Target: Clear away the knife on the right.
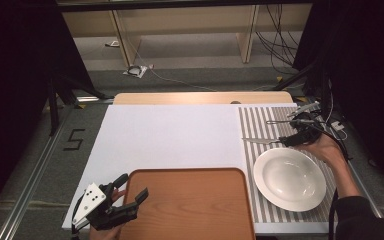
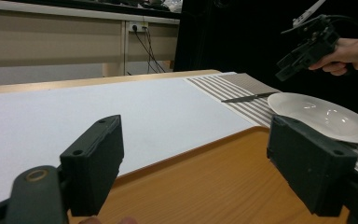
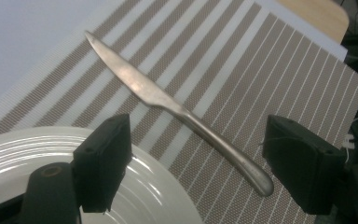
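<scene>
Right gripper view: the right claw (image 3: 193, 163) is held wide above the plain steel table knife (image 3: 177, 108), ungrasped on the brown-striped placemat (image 3: 279, 79) beside the white plate (image 3: 23, 154). The left claw (image 1: 130, 192) is spread wide over the bare wooden tray (image 1: 190, 205); everything seems left undone.

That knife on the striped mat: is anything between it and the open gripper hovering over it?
Nothing visible. The knife lies bare on the striped mat, beyond the white plate. The right gripper hangs above the handle, jaws open to either side, with only air between.

White-topped table (image 1: 165, 135) with wooden tray (image 1: 190, 200) and striped placemat (image 1: 280, 131).
</scene>
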A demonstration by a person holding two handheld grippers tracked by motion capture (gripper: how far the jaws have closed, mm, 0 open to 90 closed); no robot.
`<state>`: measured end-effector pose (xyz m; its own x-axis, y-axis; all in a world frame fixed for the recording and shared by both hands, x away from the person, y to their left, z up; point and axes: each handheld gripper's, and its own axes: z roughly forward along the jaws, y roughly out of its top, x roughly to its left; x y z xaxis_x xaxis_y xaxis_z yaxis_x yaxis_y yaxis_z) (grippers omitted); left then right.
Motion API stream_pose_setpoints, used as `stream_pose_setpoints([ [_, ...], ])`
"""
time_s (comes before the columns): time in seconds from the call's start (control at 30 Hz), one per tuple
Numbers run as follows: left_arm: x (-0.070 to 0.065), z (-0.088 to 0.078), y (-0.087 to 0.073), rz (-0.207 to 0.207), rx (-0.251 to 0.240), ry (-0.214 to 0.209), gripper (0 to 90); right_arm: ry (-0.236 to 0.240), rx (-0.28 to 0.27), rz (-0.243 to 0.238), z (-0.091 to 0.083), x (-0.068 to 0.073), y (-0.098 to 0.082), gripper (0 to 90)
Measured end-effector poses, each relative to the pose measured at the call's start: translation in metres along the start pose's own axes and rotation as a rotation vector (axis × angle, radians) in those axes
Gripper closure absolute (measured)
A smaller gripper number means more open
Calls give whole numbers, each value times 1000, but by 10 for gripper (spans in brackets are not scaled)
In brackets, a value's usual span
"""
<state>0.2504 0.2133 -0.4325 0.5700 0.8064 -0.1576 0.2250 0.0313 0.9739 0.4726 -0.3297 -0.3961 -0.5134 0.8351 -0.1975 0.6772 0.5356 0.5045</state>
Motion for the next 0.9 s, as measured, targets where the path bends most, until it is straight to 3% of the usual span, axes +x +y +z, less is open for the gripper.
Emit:
stream_pose_setpoints([
  [0.23,-1,0,0,0,-4,-5,187,16,144,-6,28,-14,10,253],
  [0.57,0,-1,1,-3,-4,-8,186,34,244,-9,51,-23,20,275],
  [0.6,-1,0,1,-4,-4,-10,187,26,274,-26,56,-22,22,287],
  [0.9,-1,0,1,-3,-3,-13,187,-8,346,-78,69,-19,23,321],
])
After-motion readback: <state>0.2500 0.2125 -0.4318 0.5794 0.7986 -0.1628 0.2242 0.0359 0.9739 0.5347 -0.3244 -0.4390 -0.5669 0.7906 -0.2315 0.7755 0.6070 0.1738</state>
